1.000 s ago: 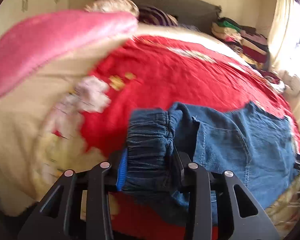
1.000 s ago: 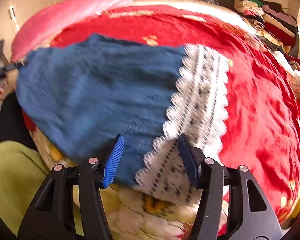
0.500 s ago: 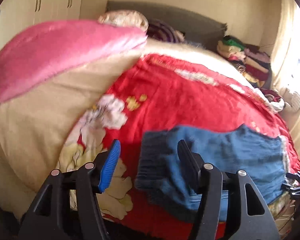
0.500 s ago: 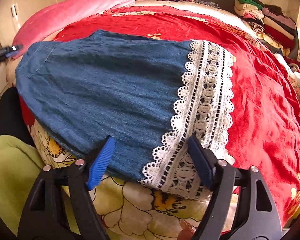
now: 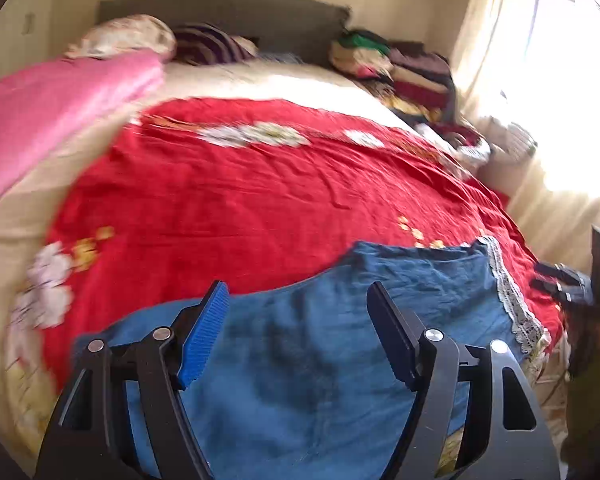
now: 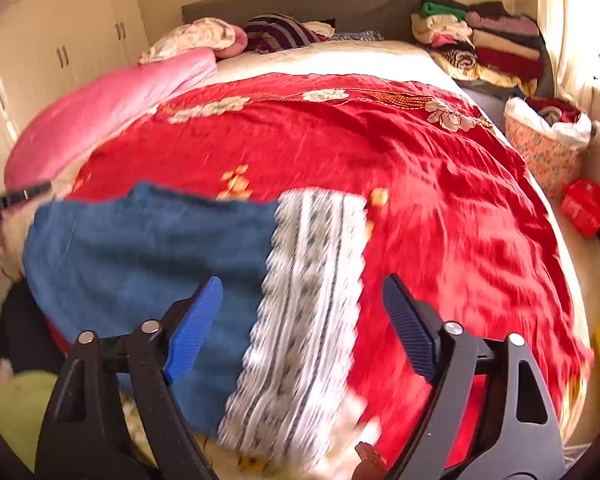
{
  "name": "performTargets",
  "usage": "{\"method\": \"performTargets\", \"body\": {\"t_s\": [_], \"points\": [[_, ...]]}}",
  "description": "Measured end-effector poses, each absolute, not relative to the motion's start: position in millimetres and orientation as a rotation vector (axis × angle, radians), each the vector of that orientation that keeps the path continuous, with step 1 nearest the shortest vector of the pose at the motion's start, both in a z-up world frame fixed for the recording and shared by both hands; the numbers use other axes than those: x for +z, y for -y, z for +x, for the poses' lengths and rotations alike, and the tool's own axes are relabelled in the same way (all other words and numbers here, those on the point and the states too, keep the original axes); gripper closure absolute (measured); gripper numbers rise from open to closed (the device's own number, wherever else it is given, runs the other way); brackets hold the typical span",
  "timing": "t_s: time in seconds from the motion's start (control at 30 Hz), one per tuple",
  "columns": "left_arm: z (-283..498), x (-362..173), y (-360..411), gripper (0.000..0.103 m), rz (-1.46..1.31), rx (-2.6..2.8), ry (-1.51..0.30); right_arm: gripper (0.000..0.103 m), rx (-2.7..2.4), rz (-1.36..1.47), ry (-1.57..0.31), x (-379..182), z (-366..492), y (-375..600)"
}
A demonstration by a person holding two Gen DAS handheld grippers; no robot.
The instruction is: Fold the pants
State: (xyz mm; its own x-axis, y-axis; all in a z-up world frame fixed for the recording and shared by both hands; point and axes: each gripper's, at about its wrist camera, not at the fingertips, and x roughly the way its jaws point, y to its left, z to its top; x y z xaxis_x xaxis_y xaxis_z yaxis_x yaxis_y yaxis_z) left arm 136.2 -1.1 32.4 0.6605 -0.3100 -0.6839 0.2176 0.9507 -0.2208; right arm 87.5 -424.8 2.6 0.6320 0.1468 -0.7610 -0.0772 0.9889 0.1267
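Blue denim pants (image 5: 320, 360) with a white lace hem (image 5: 512, 304) lie folded flat on the red bedspread (image 5: 260, 200), near the bed's front edge. My left gripper (image 5: 296, 292) hovers above the waist end with its jaws opening and nothing pressed between the pads. In the right wrist view the pants (image 6: 140, 248) stretch to the left and the lace hem (image 6: 312, 280) lies under my right gripper (image 6: 302, 284), which is open and clear of the cloth. Each gripper shows at the edge of the other's view: right gripper (image 5: 568, 284), left gripper (image 6: 4, 200).
A pink quilt (image 6: 112, 108) lies along the bed's left side and pillows (image 6: 276, 32) at the headboard. Folded clothes (image 6: 492, 40) are stacked at the far right. A floral basket (image 6: 544, 152) and a red box (image 6: 586, 208) stand right of the bed.
Both grippers opened and let go of the pants, then lifted and drew back. The pants now lie flat on the bedspread.
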Motion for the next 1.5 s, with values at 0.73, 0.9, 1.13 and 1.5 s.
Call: {"method": "performTargets", "body": {"t_s": [0.73,0.9,1.13,1.5], "points": [[239,-49,82,0.076,-0.199,-0.558,-0.977,0.052,0.247,0.331,-1.003,-62,169,462],[226,-45,92,0.098,-0.161,-0.561,-0.956,0.081,0.298,0.287,-0.995,-61,159,451],[224,-14,86,0.099,-0.144,-0.509,-0.829,0.091,0.299,0.209,-0.834,-23,145,444],[252,-55,96,0.093,-0.04,-0.367,-0.902,0.085,0.22,0.144,-0.979,-62,198,445]]}}
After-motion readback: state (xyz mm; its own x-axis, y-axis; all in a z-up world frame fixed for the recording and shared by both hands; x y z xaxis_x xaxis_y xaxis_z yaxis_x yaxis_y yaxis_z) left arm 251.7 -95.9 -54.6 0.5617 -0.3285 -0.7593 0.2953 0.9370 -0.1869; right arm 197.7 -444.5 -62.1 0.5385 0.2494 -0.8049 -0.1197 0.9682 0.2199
